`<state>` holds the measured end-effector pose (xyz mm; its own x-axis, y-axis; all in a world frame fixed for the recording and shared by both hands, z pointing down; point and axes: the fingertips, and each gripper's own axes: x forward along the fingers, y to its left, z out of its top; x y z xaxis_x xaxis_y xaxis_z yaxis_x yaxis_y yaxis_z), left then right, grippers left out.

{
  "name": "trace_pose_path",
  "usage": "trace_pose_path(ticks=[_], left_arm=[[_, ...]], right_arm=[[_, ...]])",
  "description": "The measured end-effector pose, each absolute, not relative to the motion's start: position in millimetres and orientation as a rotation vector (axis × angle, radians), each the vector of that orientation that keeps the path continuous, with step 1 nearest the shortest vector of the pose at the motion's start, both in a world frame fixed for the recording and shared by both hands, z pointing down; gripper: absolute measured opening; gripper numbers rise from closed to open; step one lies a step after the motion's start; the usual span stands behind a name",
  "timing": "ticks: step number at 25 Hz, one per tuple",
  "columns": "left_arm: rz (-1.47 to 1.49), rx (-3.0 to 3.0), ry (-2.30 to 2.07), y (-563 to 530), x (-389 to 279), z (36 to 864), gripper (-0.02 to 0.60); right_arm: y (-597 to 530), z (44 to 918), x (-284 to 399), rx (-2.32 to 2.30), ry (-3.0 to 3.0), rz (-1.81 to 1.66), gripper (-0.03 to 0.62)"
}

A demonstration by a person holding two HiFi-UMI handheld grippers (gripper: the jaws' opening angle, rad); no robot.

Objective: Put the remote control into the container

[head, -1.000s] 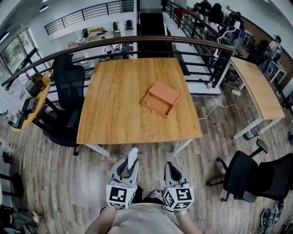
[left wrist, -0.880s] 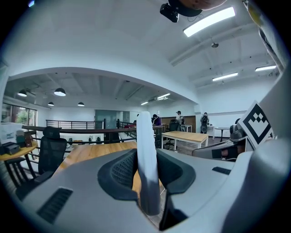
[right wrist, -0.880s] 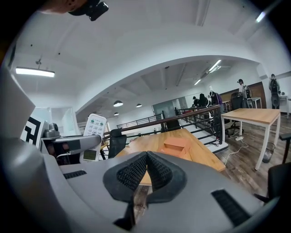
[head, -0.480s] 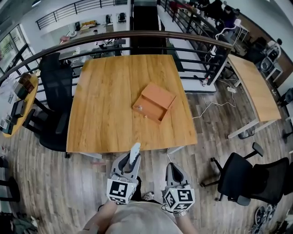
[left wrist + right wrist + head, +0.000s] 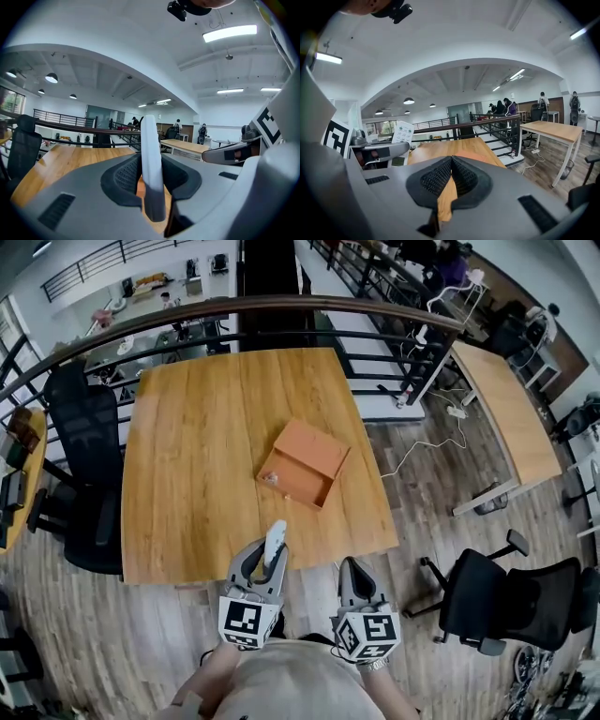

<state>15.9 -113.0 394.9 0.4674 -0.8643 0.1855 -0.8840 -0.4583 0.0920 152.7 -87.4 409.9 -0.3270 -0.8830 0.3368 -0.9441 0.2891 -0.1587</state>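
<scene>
An orange shallow box, the container [image 5: 303,463], lies open on the wooden table [image 5: 187,474], right of its middle. A white remote control [image 5: 275,542] stands in my left gripper [image 5: 265,559], which is shut on it just at the table's near edge. In the left gripper view the remote [image 5: 151,173] shows edge-on between the jaws of that gripper [image 5: 151,180]. My right gripper [image 5: 347,566] is beside it over the floor, shut with nothing held. The right gripper view shows its jaws [image 5: 451,176] together and the remote [image 5: 402,132] off to the left.
A small pale thing [image 5: 272,479] sits in the box's near left corner. Black office chairs stand left of the table [image 5: 80,427] and on the floor at right [image 5: 497,601]. A railing [image 5: 281,310] runs behind the table. A second table [image 5: 497,409] stands to the right.
The table and box have come closer in the head view. Both grippers now reach the table's near edge, the left still shut on the remote.
</scene>
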Motion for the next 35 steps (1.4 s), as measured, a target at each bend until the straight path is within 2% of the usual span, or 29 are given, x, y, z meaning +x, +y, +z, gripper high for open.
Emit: trace_pose_path(ticks=[9,19,25,35], left_arm=[[0.126,2.587,-1.489,-179,-21,395,0.112],[0.281,2.636,-1.392,-237,-11,434,0.112],[0.433,2.675,-1.342,-280,-3,454,0.112],[0.846,2.774,-0.997,-376,43,544,0.112]], right_arm=[[-155,404,97,1.669,-2.381,0.424,0.015],[-205,432,103,1.621,-2.352,0.479,0.015],[-250,440,101,1.556,-2.394,0.500,0.015],[-338,477,130,1.469,-2.366,0.621,0.015]])
